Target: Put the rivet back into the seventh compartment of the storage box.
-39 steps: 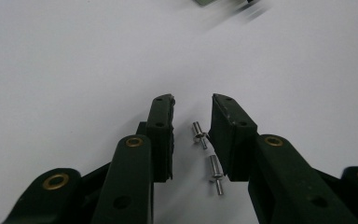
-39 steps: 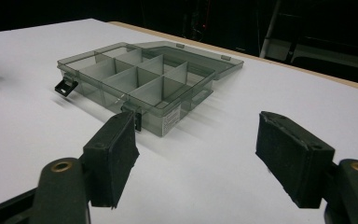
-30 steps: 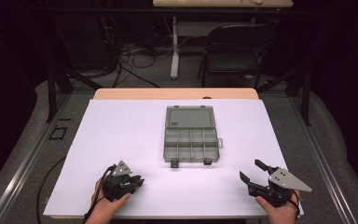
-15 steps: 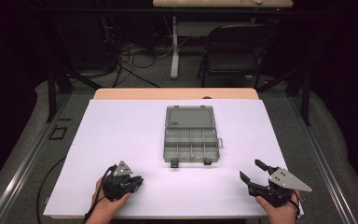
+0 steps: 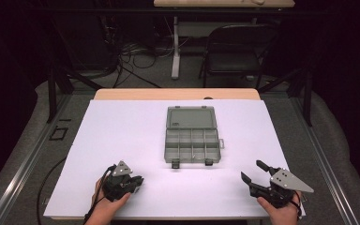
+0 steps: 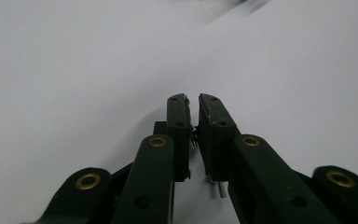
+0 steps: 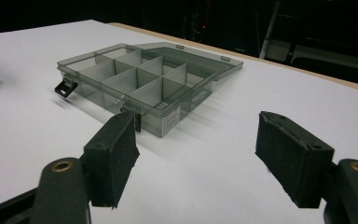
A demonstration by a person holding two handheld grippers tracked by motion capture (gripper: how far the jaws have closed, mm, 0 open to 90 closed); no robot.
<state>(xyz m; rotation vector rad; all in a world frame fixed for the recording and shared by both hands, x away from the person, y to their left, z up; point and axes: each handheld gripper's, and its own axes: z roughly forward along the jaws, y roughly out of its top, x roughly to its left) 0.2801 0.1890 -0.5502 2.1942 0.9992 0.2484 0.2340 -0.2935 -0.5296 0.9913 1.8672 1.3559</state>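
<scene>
1. Left gripper (image 5: 139, 180), held in the person's left hand (image 5: 104, 209) at the near left of the white table (image 5: 122, 126); jaws drawn almost together, with a thin slit between them.
2. Seen from the left gripper view: same left gripper (image 6: 193, 100) low over bare white surface, pads nearly meeting. Tiny metal bit (image 6: 221, 189) glinting low in the slit, too small to identify; unclear whether pinched.
3. Grey three-cornered plate on top of that gripper, black cable trailing off toward the table's near left edge.
4. Right gripper (image 5: 253, 170), held in the right hand (image 5: 279, 213) at the near right of the table; jaws spread wide, gripping nothing, pointing toward the table's middle.
5. Seen from the right gripper view: right gripper (image 7: 196, 140) with its two black pads well apart, white table between them.
6. Grey translucent organizer box (image 5: 191, 130) in the middle of the table, between the two grippers and farther from the person, well apart from both.
7. Lid open and folded back flat on the table on the far side; base split by dividers into small compartments (image 7: 121, 79); two dark latches hanging from the near edge.
8. Beyond the table, on a dim floor: dark chair (image 5: 236, 51) and loose cables.
</scene>
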